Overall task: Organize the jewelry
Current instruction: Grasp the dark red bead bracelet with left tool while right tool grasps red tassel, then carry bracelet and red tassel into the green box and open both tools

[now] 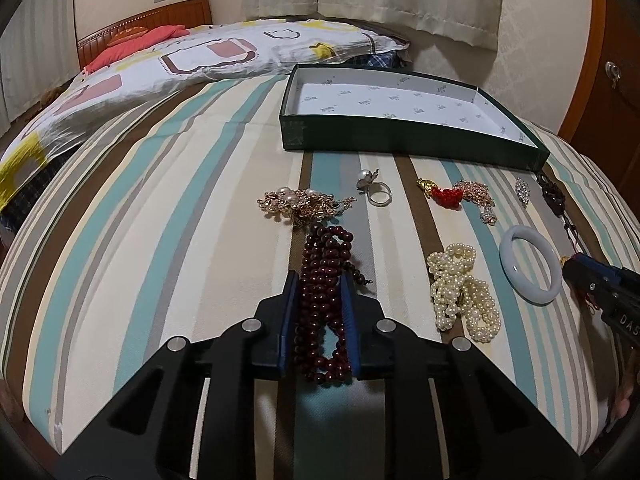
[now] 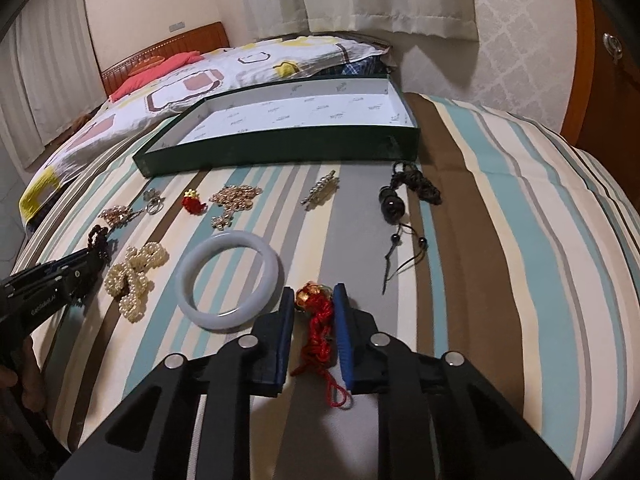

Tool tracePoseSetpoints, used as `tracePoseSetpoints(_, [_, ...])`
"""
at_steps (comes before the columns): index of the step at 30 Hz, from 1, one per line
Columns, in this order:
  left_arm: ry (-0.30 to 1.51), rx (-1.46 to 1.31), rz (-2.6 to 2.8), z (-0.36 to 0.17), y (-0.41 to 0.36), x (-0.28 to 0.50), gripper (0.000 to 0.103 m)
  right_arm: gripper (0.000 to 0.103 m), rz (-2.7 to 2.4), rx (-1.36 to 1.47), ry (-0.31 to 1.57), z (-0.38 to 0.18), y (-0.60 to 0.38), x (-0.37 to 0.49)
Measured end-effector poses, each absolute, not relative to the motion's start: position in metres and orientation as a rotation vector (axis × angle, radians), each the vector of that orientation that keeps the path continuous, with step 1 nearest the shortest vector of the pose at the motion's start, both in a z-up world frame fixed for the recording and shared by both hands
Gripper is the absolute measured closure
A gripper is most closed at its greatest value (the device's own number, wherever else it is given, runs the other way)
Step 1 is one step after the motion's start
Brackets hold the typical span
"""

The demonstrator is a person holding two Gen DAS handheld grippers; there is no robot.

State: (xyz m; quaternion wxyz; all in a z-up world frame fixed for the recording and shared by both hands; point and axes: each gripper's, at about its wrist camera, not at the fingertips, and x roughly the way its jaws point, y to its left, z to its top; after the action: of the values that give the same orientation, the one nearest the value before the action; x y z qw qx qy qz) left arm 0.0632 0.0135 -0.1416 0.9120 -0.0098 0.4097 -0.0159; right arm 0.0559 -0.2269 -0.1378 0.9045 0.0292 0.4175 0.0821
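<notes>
One dark red wooden bead strand (image 1: pixel 322 280) lies between my left jaws (image 1: pixel 319 280), one red knotted tassel charm (image 2: pixel 318 320) between my right jaws (image 2: pixel 314 294); both pairs part-open, contact unclear.

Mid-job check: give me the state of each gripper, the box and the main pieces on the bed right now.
left hand-held gripper: shut on the dark red bead strand
right hand-held gripper: fingers either side of the red knotted charm; grip unclear
green box: open, nothing inside
white bangle: lying flat on bed
pearl strand: heaped on bed
ring: on bed, outside box
</notes>
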Motion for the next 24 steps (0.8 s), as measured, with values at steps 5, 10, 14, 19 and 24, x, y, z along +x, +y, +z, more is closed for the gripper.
tracePoseSetpoints(5, [0.849,-0.037,-0.029,-0.141,0.015,0.061,0.084,0.083,0.181,0.073,0.855,-0.135,-0.228,0.053])
tracePoseSetpoints(10, [0.833,-0.045,-0.024,-0.134,0.017,0.057,0.087,0.083,0.178,0.074,0.822,-0.124,-0.229,0.051])
tracePoseSetpoints(14, [0.8,-0.041,-0.025,-0.123,0.016,0.054,0.087,0.083,0.178,0.077,0.794,-0.115,-0.229,0.05])
tracePoseSetpoints(19, [0.772,-0.047,-0.027,-0.112,0.016,0.052,0.087,0.083,0.177,0.085,0.765,-0.104,-0.231,0.05])
tracePoseSetpoints(24, [0.741,-0.059,-0.033,-0.097,0.017,0.052,0.087,0.083,0.182,0.098,0.743,-0.097,-0.232,0.05])
